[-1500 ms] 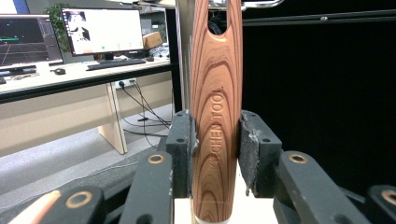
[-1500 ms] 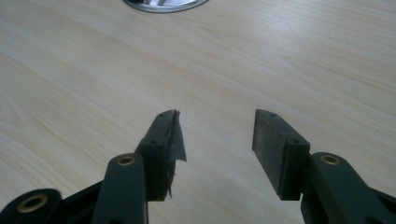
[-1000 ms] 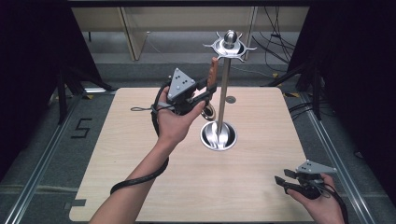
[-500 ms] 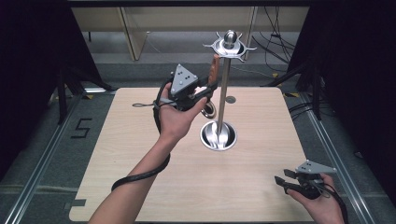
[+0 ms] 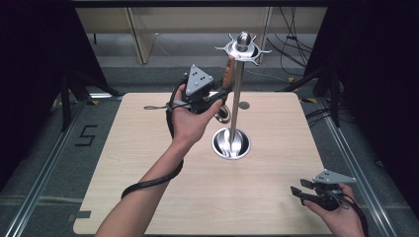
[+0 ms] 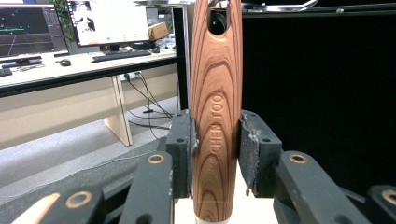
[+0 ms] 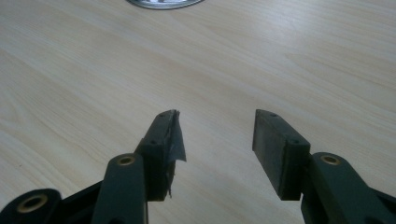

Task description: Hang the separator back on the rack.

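Item: wooden handle (image 6: 216, 107) of a kitchen utensil, upright, long axis vertical, its hole at the top close under the hooks of the metal stand (image 5: 237, 94). Location: held off the table (image 5: 148, 148), just left of the stand's pole in the high view, with its top just beside the ring of hooks (image 5: 243, 48). Your left gripper (image 5: 212, 95) is clamped on the handle at mid-length; in the left gripper view both pads press flat against the wood, jaws roughly half closed around it. Your right gripper (image 7: 215, 135) rests low at the near right corner of the table, jaws apart, nothing between them, bare tabletop beneath. Key relation: the handle's hole sits at the top end, the hooks lie just above and to the right of it in the high view, and your left hand (image 5: 190, 121) is the nearer one by far; the right is well apart from the stand. The next move likely turns on bringing that hole level with a hook while you keep the handle plumb; whether it is already on a hook cannot be told. Change from the earlier frames: almost none. Your left hand has shifted only slightly, the grip is unchanged, and the right gripper has kept its place.
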